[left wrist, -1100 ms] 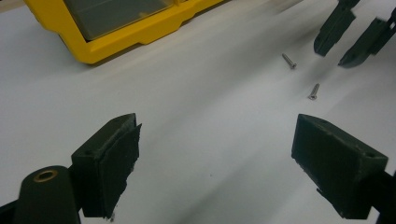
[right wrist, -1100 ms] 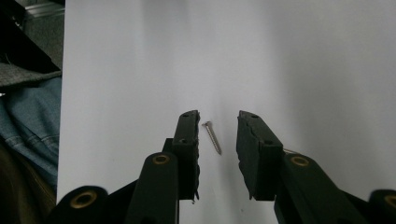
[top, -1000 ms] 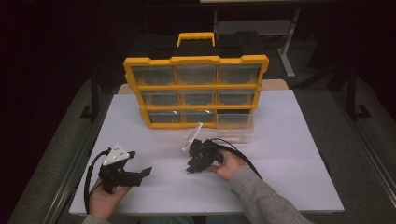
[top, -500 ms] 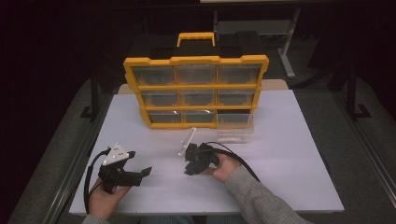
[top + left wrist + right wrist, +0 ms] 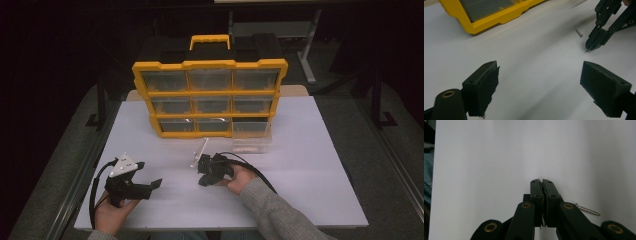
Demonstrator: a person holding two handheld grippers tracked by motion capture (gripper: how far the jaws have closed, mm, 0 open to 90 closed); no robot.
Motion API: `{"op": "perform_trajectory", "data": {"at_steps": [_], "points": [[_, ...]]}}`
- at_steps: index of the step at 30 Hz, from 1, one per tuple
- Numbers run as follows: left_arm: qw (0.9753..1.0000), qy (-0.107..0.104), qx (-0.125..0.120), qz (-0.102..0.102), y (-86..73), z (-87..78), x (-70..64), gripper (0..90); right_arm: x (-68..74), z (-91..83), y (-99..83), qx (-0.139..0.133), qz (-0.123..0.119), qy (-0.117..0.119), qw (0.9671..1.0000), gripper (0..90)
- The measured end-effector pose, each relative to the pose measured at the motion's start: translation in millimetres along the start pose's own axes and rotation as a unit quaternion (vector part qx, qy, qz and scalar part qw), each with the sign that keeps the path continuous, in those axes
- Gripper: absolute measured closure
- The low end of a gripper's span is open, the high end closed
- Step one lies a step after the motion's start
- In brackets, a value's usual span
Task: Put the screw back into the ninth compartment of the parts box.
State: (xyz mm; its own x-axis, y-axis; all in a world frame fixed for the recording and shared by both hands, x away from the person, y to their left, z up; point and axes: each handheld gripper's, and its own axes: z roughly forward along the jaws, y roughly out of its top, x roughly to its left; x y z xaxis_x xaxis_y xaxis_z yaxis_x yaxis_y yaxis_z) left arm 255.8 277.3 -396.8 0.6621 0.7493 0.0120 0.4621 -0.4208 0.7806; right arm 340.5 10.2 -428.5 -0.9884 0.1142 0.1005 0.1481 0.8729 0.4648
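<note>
The left gripper [image 5: 134, 179], near the table's [image 5: 310, 165] front-left corner, held its matte black jaws wide apart over bare white surface. Mid-table, the right gripper [image 5: 591, 45] had its jaws pressed together, tip touching the table, seemingly pinching something tiny (too small to name). A threaded metal screw [image 5: 587, 210] lay just beside it; a nudge could roll it. Behind stood the yellow-framed drawer organizer [image 5: 210, 97].
</note>
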Motion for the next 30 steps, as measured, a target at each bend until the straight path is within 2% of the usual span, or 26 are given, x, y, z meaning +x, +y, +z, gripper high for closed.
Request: {"op": "perform_trajectory", "data": {"at_steps": [4,7,14,15,20,25,30], "points": [[1.0,-0.001,0.001,-0.001,0.1,0.1,-0.4,14.7,-2.8,0.1,-0.6,-0.005,0.004,0.011,0.9999,86.7],[1.0,0.0,-0.003,-0.002,-0.2,0.3,-0.2,14.7,-5.1,-2.0,-2.0,-0.01,0.015,0.023,0.9996,86.7],[1.0,0.0,-0.002,-0.004,0.0,0.5,-0.8,14.6,-6.8,-15.6,-2.0,-0.021,0.022,0.024,0.9993,86.8],[0.9999,-0.001,-0.007,-0.011,0.0,1.3,-1.8,14.7,-7.8,-21.9,-1.8,-0.023,0.025,0.024,0.9991,86.8],[1.0,0.0,0.0,-0.003,0.0,0.7,-0.7,14.6,-13.0,-36.7,-3.5,-0.035,0.031,0.024,0.9986,86.8],[0.9999,0.0,-0.006,-0.01,0.0,1.3,-1.9,14.7,-20.9,-58.8,-6.9,-0.048,0.04,0.019,0.9979,86.8],[1.0,0.001,-0.005,-0.006,-0.1,1.6,-1.6,14.7,-27.4,-79.1,-9.1,-0.063,0.046,0.009,0.9969,86.8]]}}
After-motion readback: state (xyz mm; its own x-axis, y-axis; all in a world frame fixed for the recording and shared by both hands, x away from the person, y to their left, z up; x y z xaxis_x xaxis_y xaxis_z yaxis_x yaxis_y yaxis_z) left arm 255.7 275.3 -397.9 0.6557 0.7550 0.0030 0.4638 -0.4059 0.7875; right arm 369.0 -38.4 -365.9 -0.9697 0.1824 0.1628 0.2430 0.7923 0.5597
